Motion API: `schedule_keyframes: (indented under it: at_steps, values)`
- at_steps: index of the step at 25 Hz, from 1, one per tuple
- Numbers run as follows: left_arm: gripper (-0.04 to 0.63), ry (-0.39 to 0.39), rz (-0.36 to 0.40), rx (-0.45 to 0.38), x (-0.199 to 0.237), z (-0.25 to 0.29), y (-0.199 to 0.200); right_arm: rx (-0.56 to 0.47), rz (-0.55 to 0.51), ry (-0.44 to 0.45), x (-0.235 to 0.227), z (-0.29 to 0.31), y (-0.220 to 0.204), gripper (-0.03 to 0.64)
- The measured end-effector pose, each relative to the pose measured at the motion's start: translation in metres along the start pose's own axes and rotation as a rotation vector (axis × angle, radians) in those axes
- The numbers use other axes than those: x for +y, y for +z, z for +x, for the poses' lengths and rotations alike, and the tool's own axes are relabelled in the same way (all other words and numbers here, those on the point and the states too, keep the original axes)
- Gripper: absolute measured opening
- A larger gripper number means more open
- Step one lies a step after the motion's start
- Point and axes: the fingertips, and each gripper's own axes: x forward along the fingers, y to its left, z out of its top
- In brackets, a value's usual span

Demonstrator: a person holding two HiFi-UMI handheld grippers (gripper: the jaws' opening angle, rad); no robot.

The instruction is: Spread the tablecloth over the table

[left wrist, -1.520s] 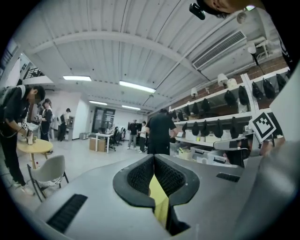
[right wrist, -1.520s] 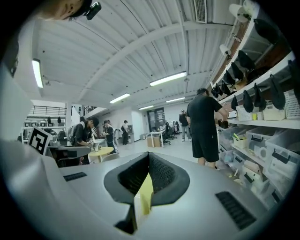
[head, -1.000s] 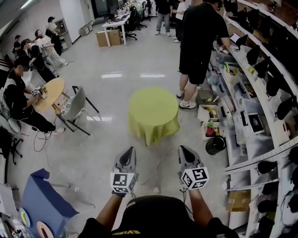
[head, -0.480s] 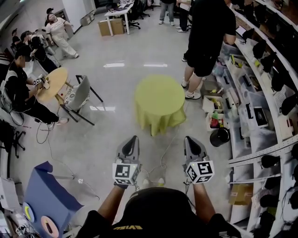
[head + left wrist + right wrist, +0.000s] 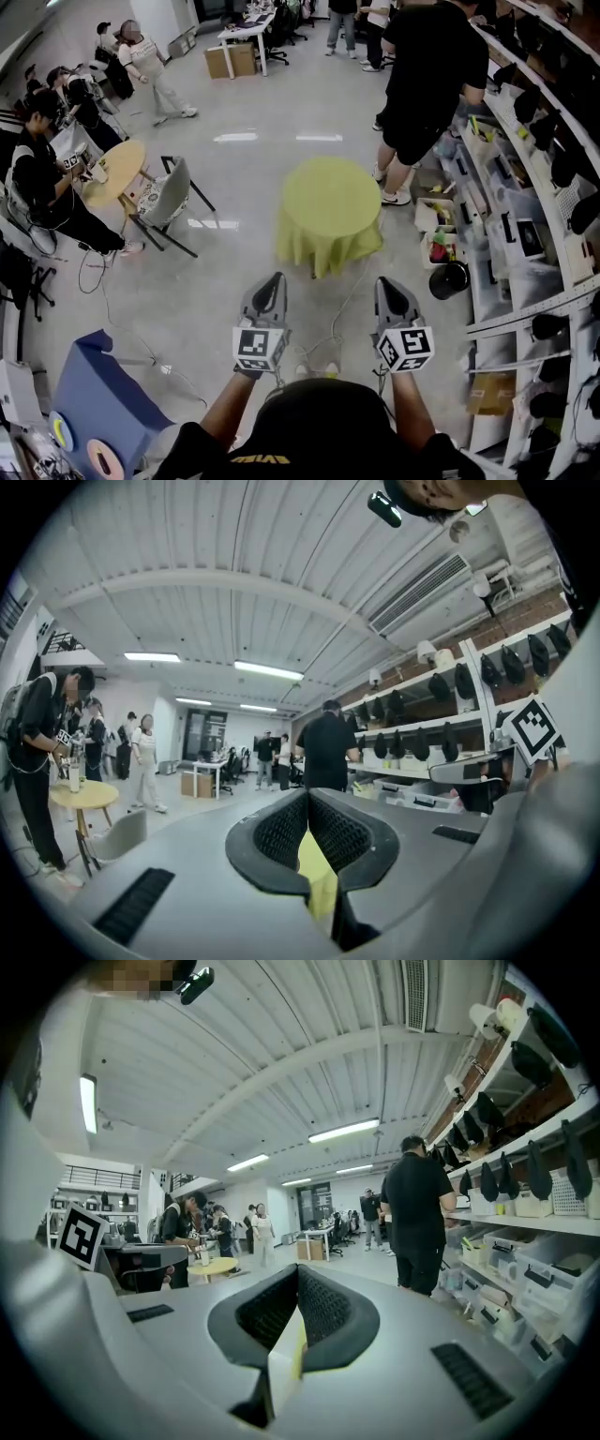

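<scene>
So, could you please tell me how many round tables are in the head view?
2: one at centre under the yellow-green tablecloth, one wooden table at left by a seated person. Others may be hidden.

Quick tally from the head view: two hand-held grippers, the left hand-held gripper (image 5: 273, 281) and the right hand-held gripper (image 5: 386, 283), with one marker cube (image 5: 259, 347) on each, so two cubes. One yellow-green tablecloth (image 5: 328, 211). One small round wooden desk (image 5: 117, 171) and one grey chair (image 5: 169, 199). One white desk (image 5: 246, 34) at the back, plus two cardboard boxes (image 5: 218, 63). One black bucket (image 5: 450, 279). One blue boxy thing (image 5: 94, 394). People: I count six besides the one holding the grippers, namely one big figure in black (image 5: 427, 75), one in a white top (image 5: 143, 58), two on the left and two at the far end, though the far ones are tiny so there could be more
</scene>
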Motion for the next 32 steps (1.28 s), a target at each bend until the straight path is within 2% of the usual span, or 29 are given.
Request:
schedule_keyframes:
  at_steps: [19, 27, 32]
  values:
    - [0.021, -0.032, 0.023, -0.027, -0.013, -0.009, 0.012, 0.027, -0.036, -0.056, 0.004, -0.018, -0.003, 0.002]
    - [0.021, -0.038, 0.029, -0.016, -0.007, -0.024, 0.007, 0.054, -0.071, -0.048, 0.019, -0.017, -0.008, 0.01]
    - [0.022, -0.023, 0.027, 0.028, -0.003, -0.027, -0.002, 0.061, -0.08, -0.03, 0.025, -0.011, -0.012, 0.02]
